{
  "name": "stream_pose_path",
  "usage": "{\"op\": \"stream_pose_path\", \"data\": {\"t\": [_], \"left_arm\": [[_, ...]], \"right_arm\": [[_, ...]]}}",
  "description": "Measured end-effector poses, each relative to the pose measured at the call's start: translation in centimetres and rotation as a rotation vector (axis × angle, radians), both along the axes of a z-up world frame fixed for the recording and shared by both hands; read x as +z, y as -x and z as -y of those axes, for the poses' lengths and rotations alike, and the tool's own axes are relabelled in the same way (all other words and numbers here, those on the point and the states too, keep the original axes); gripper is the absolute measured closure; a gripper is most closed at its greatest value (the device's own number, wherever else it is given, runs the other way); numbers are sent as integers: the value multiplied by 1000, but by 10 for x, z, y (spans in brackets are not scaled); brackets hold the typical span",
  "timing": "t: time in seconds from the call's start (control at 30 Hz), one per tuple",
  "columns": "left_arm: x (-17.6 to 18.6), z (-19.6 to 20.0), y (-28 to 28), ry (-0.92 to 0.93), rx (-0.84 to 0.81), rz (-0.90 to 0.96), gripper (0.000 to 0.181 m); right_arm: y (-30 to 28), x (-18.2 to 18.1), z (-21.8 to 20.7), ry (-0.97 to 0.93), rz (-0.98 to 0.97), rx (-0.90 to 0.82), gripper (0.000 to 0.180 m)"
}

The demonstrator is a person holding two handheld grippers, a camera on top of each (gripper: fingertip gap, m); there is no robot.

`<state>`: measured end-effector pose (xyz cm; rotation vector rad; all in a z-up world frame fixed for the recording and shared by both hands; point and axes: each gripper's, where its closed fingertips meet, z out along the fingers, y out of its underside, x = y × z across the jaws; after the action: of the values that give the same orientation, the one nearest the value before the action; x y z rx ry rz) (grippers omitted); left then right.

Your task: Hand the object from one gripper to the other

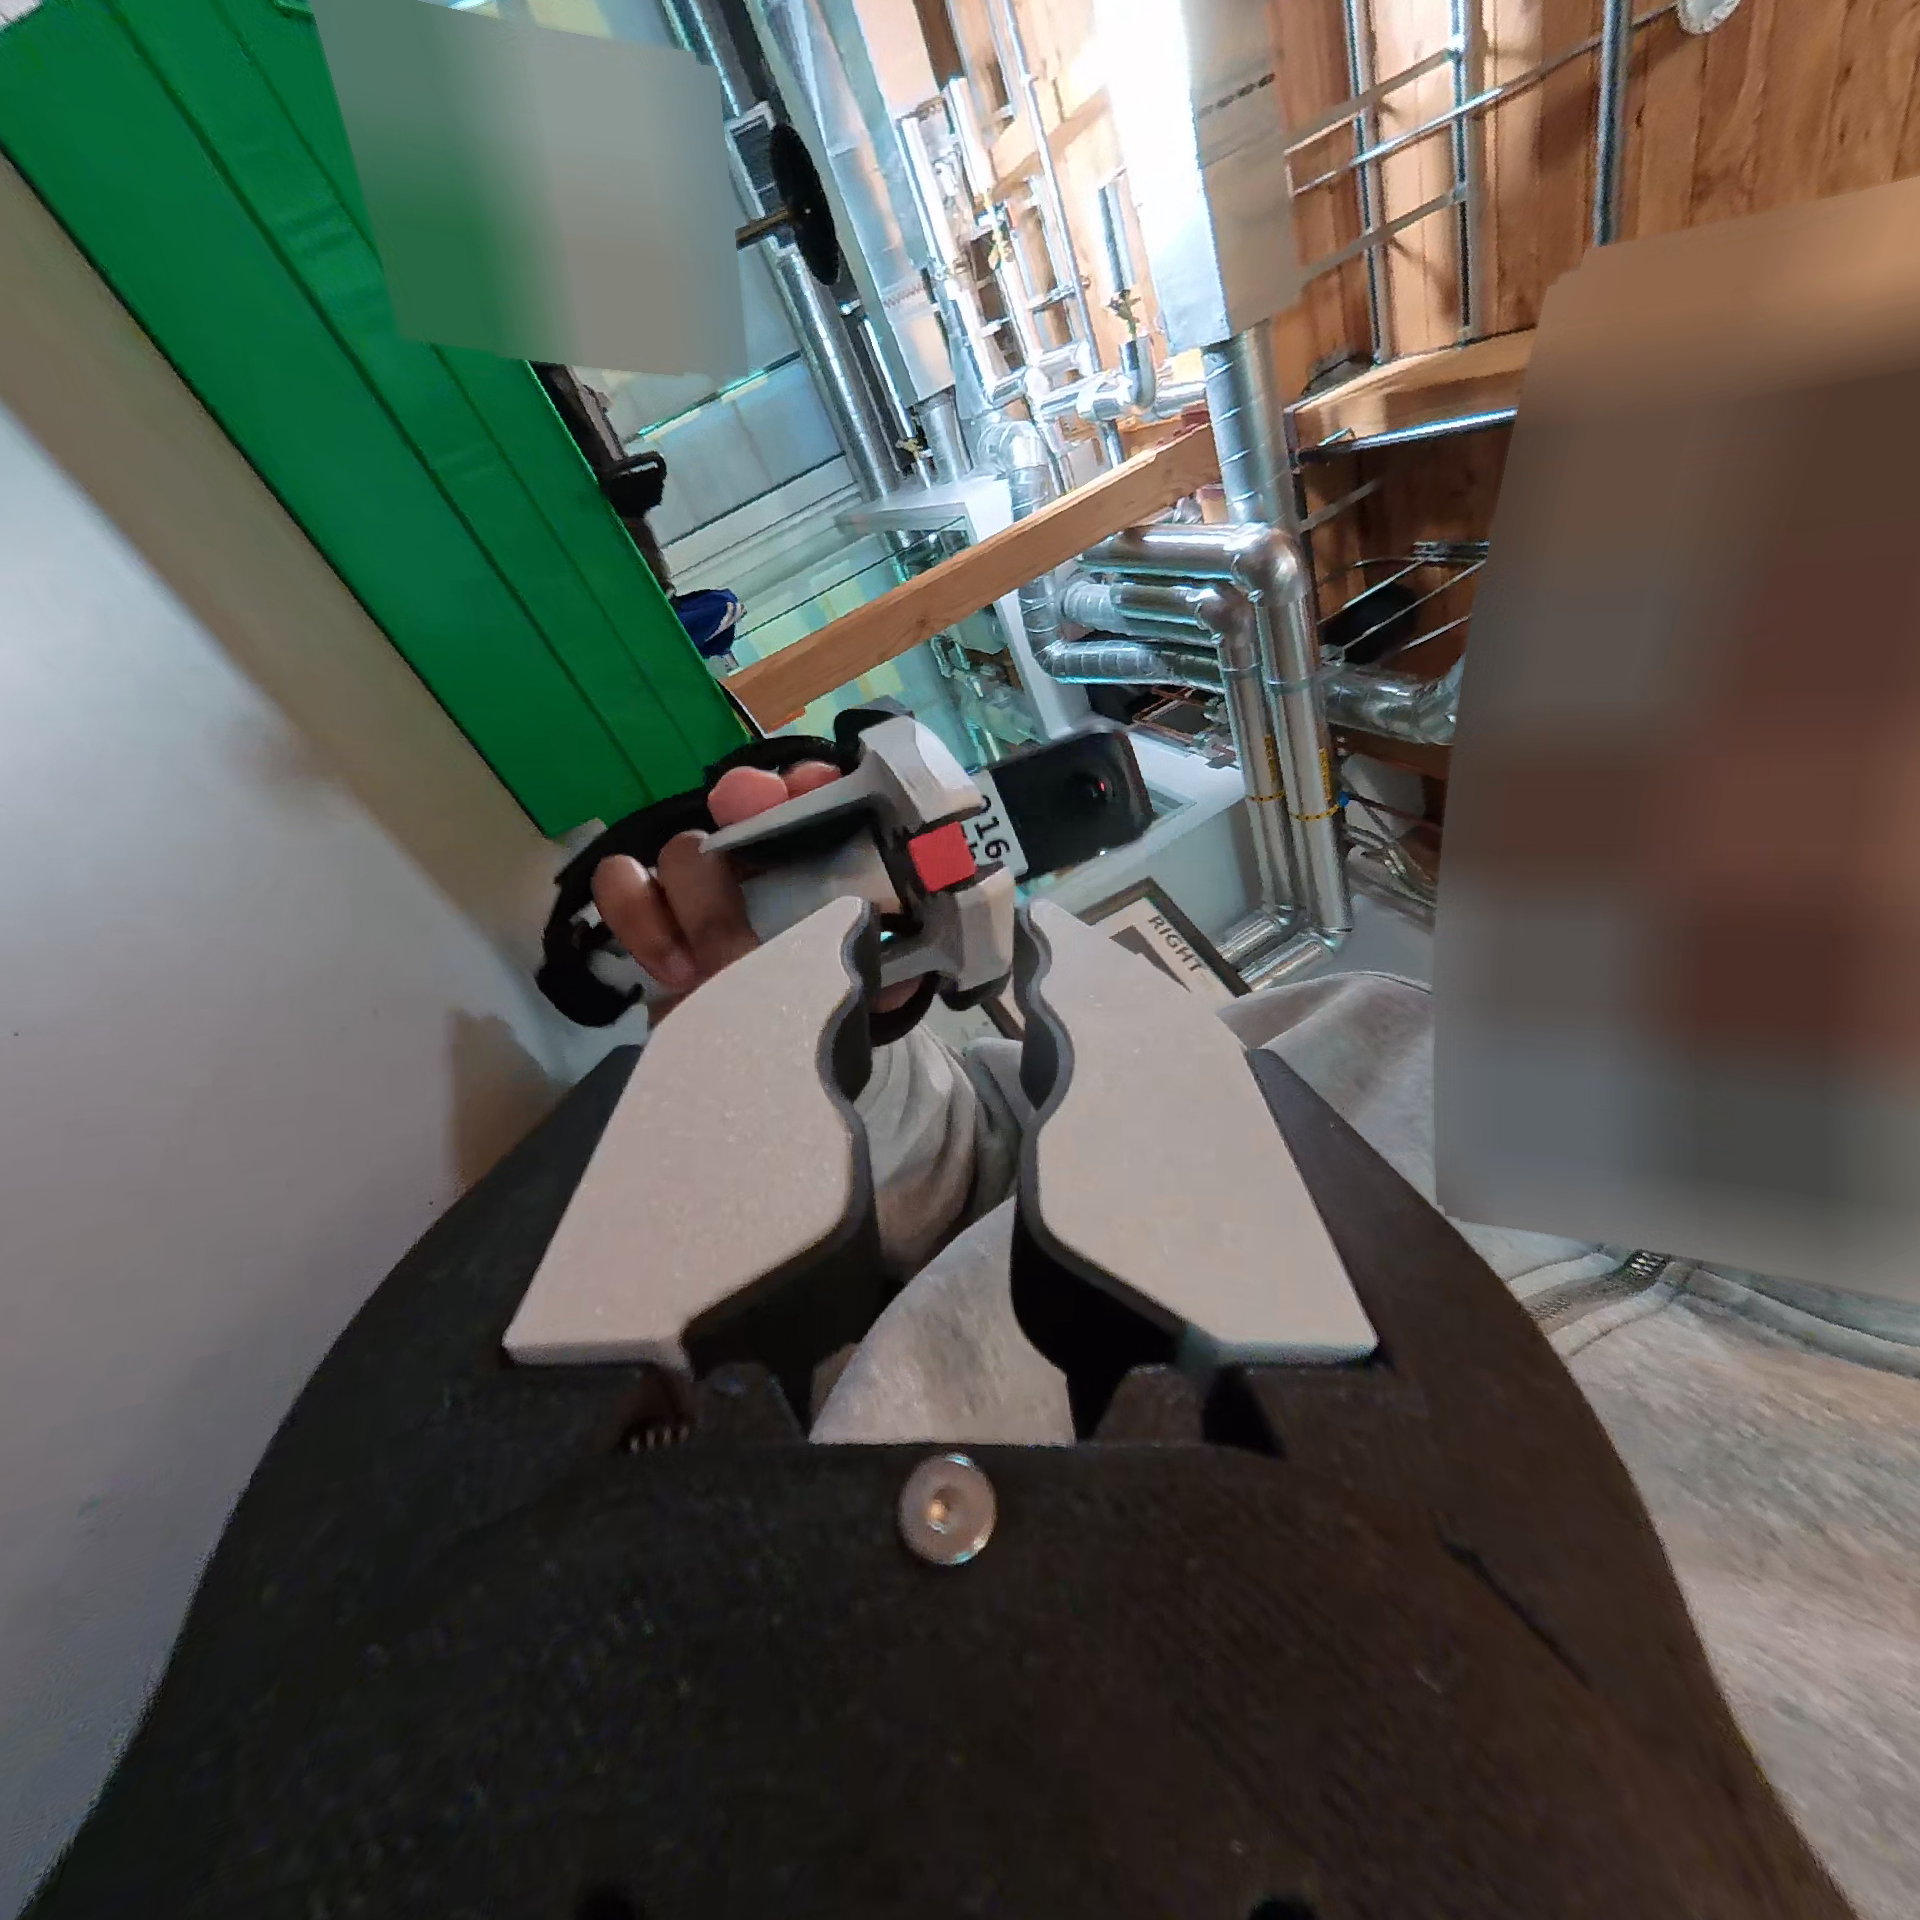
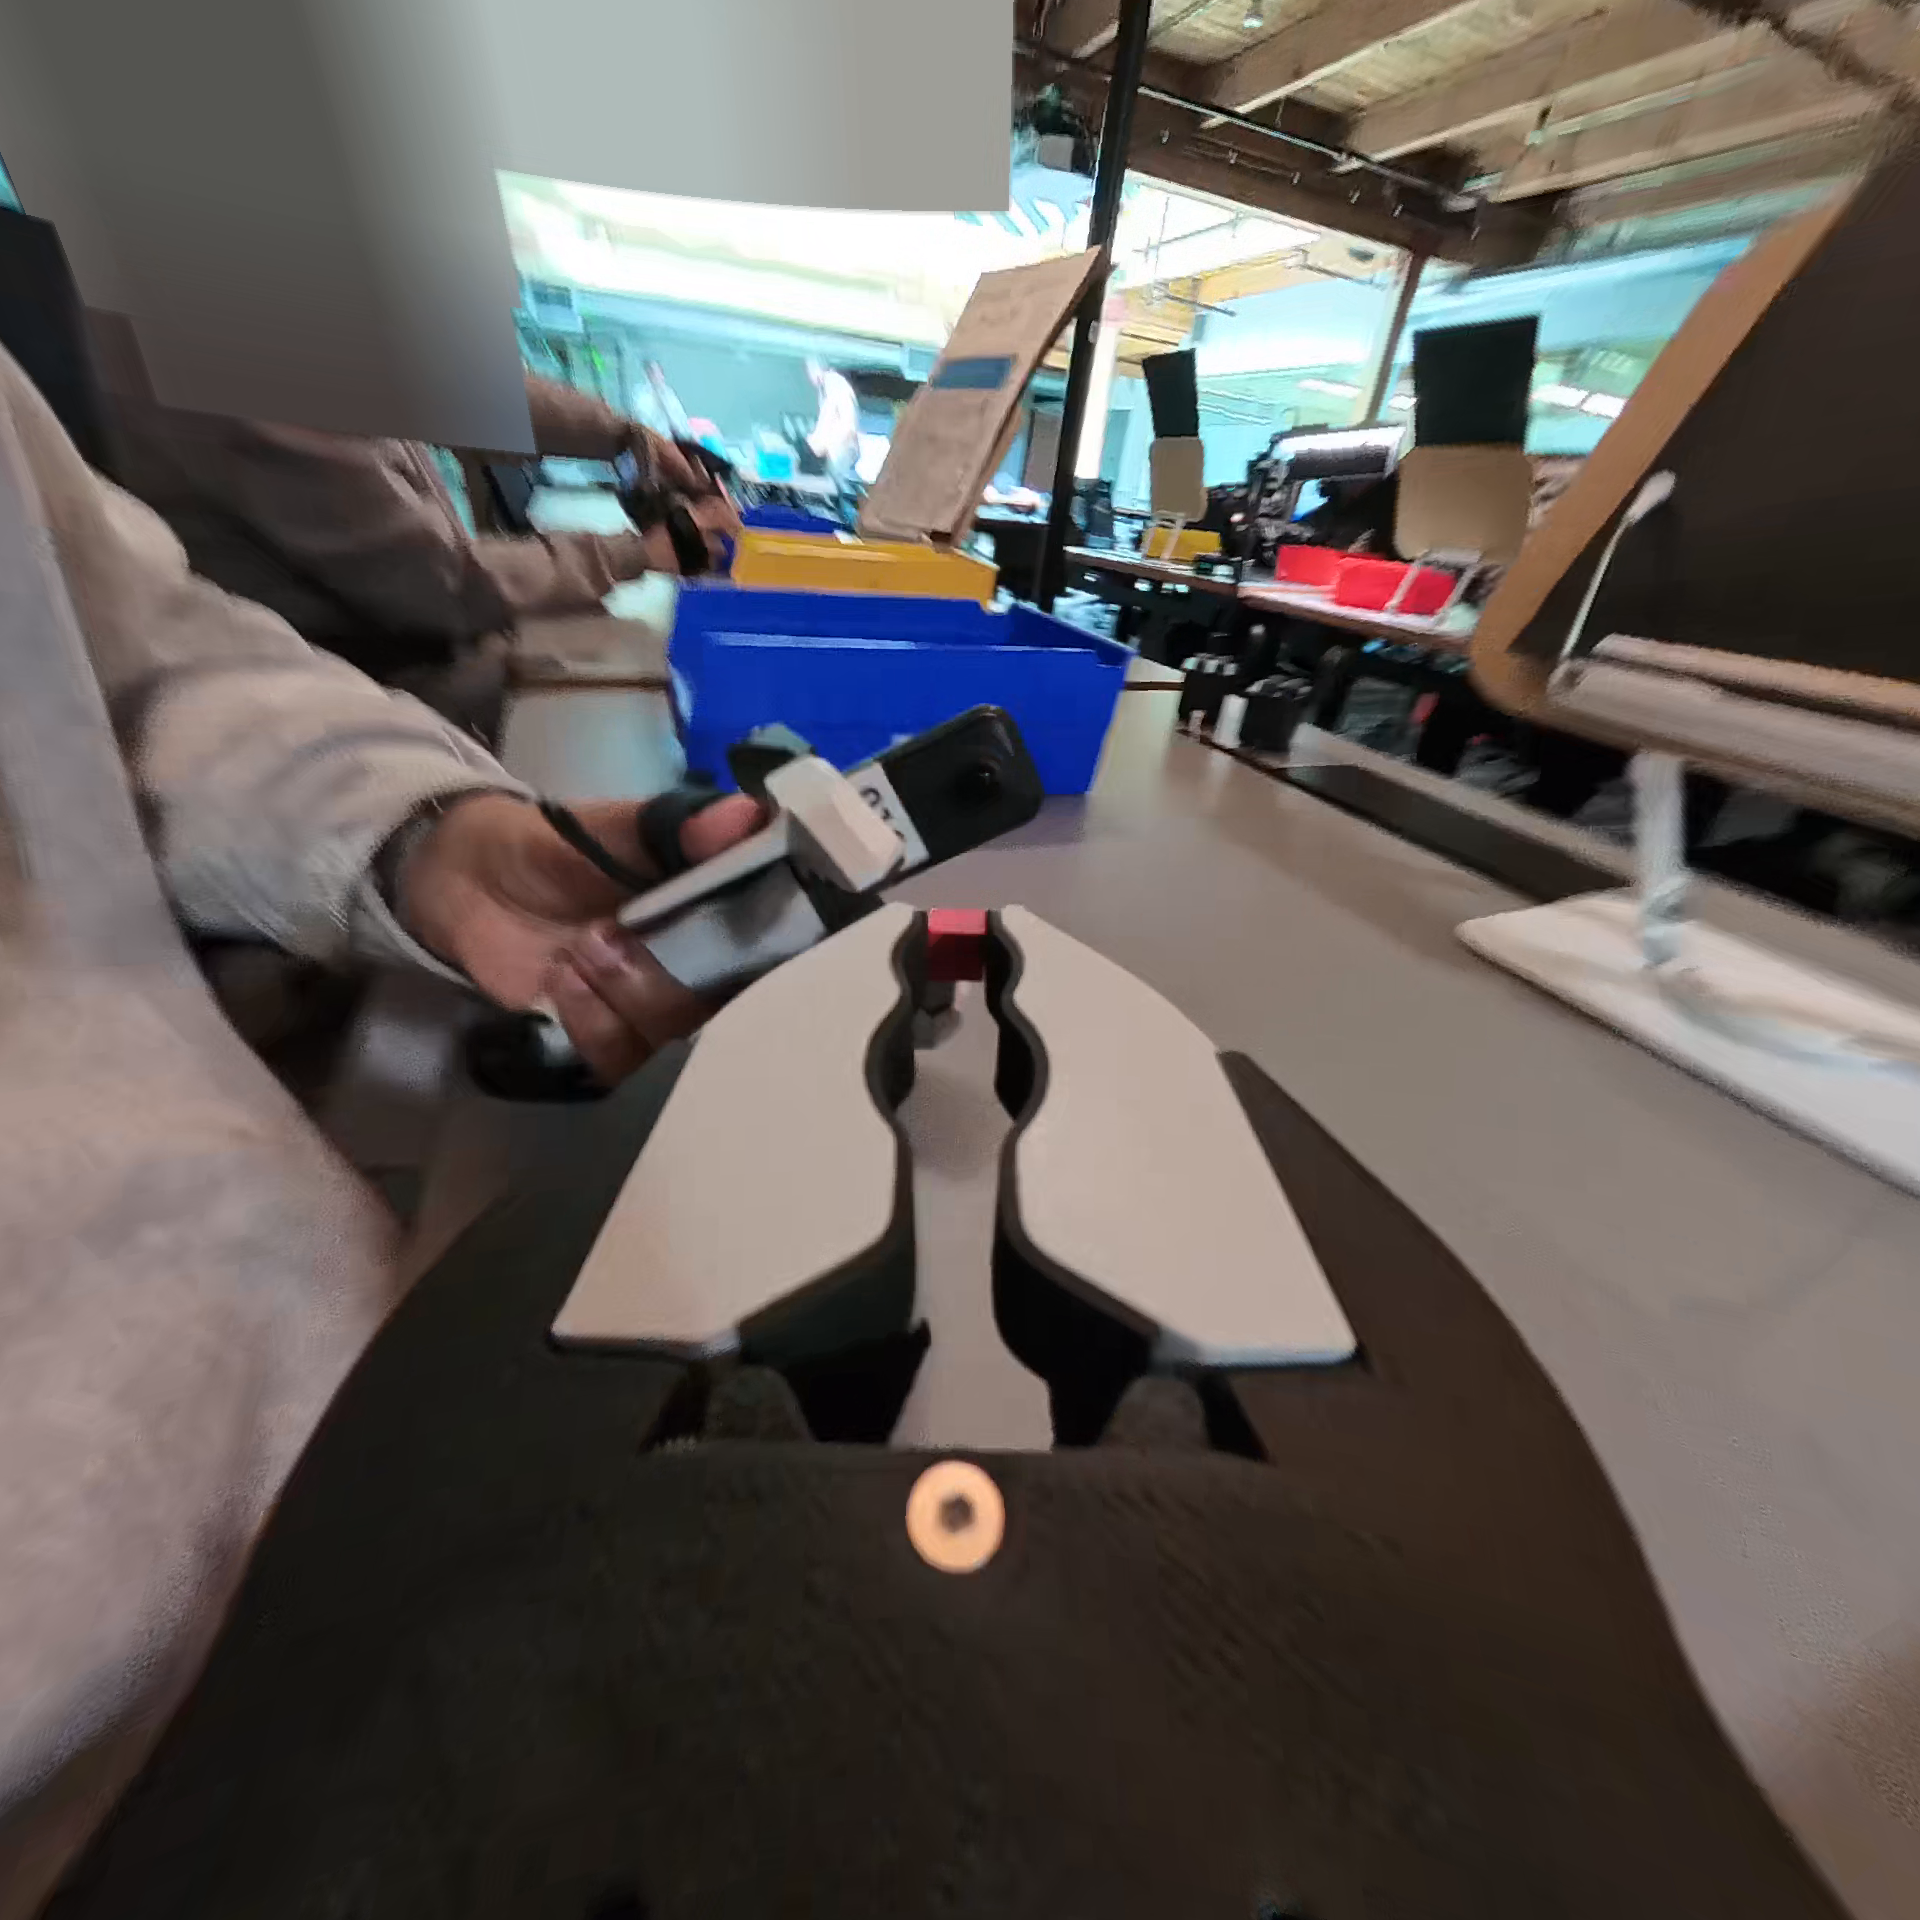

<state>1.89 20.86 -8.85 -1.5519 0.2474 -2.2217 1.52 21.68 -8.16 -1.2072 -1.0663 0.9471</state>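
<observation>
Right gripper (image 2: 951,935) is pinching the red block (image 2: 954,948) between nearly closed tips, above the table (image 2: 1351,1039). Left gripper (image 1: 945,935) is gaping moderately, empty, pointing toward the right one; hand (image 2: 540,914) is cradling it.

Blue bin (image 2: 894,675) and yellow bin (image 2: 862,566) on grey table (image 2: 1351,1039)

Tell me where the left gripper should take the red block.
Grip the red block by its free faces, probably top and bottom, coming from beyond the right gripper tips. Its fingers cover the block's two sides, so the open left gripper should turn its jaws crosswise to them.
</observation>
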Motion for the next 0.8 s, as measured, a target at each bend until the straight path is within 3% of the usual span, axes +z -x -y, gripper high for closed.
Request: {"op": "stream_pose_path", "data": {"t": [0.03,0.2,0.27,0.37,0.47,0.57,0.8], "left_arm": [[0,-1,1,-17,17,-14,156],[4,-10,9,-218,156,-139,154],[6,-10,11,-335,196,-207,153],[13,-11,19,-561,334,-326,173],[19,-5,20,-836,412,-468,181],[10,8,10,-1054,382,-580,181],[1,29,-11,-1341,385,-662,164]], "right_arm": [[-1,2,0,92,-45,32,169],[-2,7,1,574,-233,204,169],[-2,5,-1,632,-253,211,169],[2,4,5,703,-237,272,169],[4,5,14,844,-239,355,169],[-2,10,18,982,-265,408,169],[-13,-8,30,1268,-250,454,169]]}}
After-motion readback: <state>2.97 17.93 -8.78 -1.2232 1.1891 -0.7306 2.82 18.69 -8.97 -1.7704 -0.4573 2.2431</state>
